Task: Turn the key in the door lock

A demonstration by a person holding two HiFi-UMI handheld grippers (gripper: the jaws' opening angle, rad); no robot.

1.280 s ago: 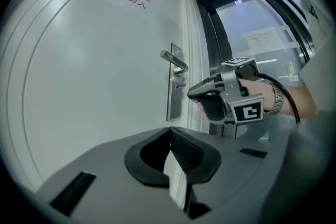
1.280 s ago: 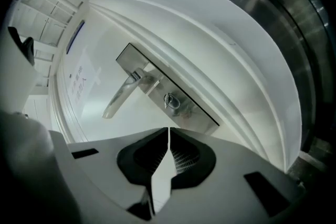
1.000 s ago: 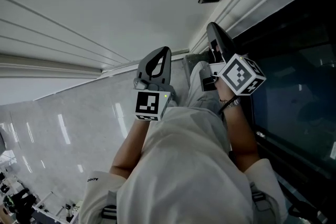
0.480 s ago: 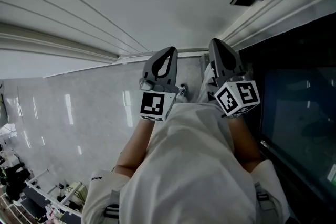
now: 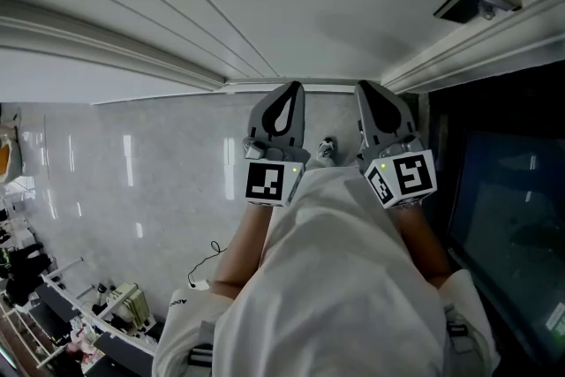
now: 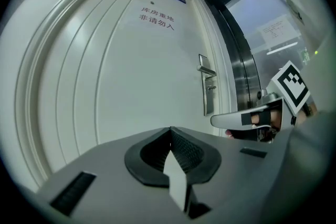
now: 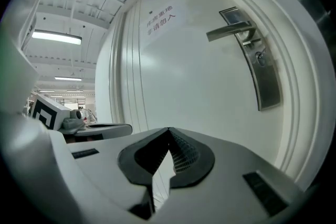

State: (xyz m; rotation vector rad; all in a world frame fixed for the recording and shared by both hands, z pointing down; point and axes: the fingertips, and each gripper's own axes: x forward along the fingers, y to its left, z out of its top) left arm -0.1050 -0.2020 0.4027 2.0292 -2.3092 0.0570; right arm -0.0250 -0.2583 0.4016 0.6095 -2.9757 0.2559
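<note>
Two closed ribbed pairs, left tongs (image 6: 169,131), right tongs (image 7: 168,131), before moulded white door (image 7: 199,92)

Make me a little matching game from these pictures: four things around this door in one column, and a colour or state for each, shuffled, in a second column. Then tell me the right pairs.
Things:
1. door handle
2. floor
3. right gripper
4. glass panel

Colour or state:
A. dark, beside the door frame
B. silver, on a metal plate
C. jaws together, nothing between them
D. pale and glossy, with streaks of reflected light

Pairs: 1-B, 2-D, 3-C, 4-A.
</note>
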